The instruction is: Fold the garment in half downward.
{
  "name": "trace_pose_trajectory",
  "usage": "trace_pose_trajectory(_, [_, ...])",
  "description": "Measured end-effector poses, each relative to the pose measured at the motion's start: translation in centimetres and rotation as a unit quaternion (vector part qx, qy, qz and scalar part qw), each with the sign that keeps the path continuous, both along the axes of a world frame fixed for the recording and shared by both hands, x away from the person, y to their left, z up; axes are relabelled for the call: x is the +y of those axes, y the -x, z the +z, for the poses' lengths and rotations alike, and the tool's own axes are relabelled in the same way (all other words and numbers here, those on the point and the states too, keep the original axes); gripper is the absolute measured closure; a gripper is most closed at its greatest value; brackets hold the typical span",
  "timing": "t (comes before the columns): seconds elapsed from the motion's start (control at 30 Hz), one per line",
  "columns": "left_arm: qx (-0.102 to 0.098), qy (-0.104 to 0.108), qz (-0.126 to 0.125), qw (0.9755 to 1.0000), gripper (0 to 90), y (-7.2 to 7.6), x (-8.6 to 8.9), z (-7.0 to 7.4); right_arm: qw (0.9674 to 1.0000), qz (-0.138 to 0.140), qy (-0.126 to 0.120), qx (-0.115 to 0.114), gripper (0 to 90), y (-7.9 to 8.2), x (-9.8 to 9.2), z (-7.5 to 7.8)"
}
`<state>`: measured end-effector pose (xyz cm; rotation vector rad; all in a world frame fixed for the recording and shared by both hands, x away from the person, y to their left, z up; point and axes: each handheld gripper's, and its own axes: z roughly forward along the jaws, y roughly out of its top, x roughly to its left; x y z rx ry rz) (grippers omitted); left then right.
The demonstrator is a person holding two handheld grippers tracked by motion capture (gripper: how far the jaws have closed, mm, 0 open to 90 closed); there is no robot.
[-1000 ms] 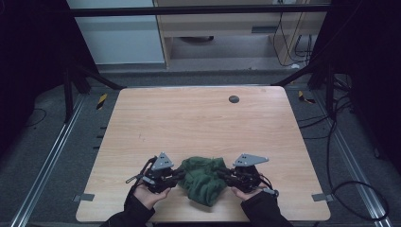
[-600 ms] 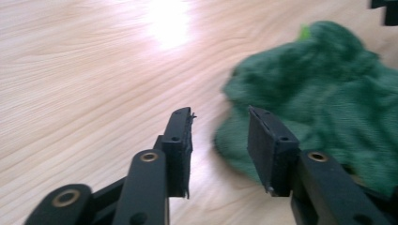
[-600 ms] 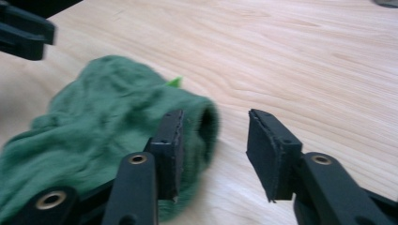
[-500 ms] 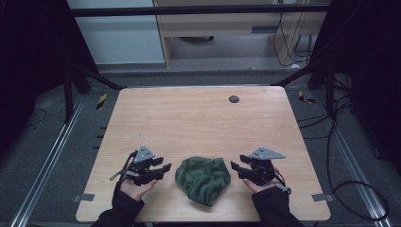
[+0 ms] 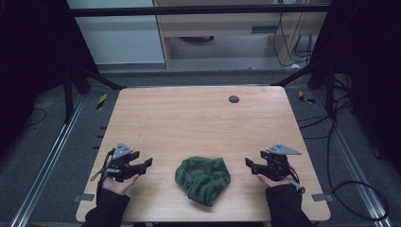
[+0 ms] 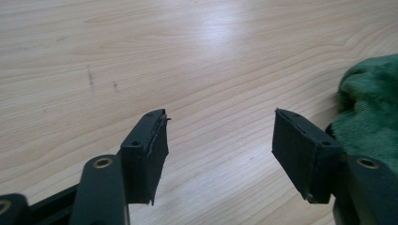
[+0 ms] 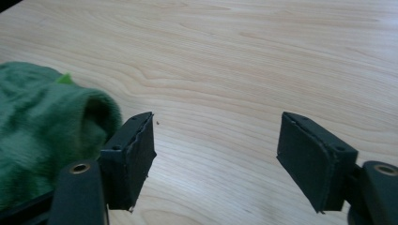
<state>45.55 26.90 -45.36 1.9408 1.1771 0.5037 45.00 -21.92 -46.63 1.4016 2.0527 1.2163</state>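
cloth: a crumpled green cloth point(image 5: 203, 179) lies bunched on the wooden table point(image 5: 189, 118), near the person's edge, between the two tongs.
left tongs: the left gripper point(image 5: 145, 164) rests low over the table to the cloth's left, jaws pointing toward it; they have just been opening and stand wide with only bare wood between them.
right tongs: the right gripper point(image 5: 248, 164) sits to the cloth's right, jaws pointing back at it; they too have just been opening, wide and empty.
cloth from left tongs: ahead and off to the side; in the left gripper view the green cloth point(image 6: 371, 112) shows just past the right-hand jaw.
cloth from right tongs: in the right gripper view it point(image 7: 42, 126) bulges just beyond the left-hand jaw.
long axis: the heap has none that is clear; it trails a little toward the near edge.
nearer hand: judged about equal, both apart from the cloth.
coming move: probably each gripper must travel inward to reach an edge.
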Motion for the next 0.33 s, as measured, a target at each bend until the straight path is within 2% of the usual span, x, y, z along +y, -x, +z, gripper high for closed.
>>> trace_pose_trajectory(0.13, [0.001,-0.005,0.008,1.0000,32.4,-0.1,0.9,-0.3,0.9999,-0.014,0.002,0.009,23.6,-0.2,-1.1,-0.4])
trace_pose_trajectory(0.33, [0.005,-0.004,0.019,0.9998,30.5,-0.3,1.8,-0.5,0.9994,-0.032,0.009,0.008,20.4,-0.3,-2.1,-0.7])
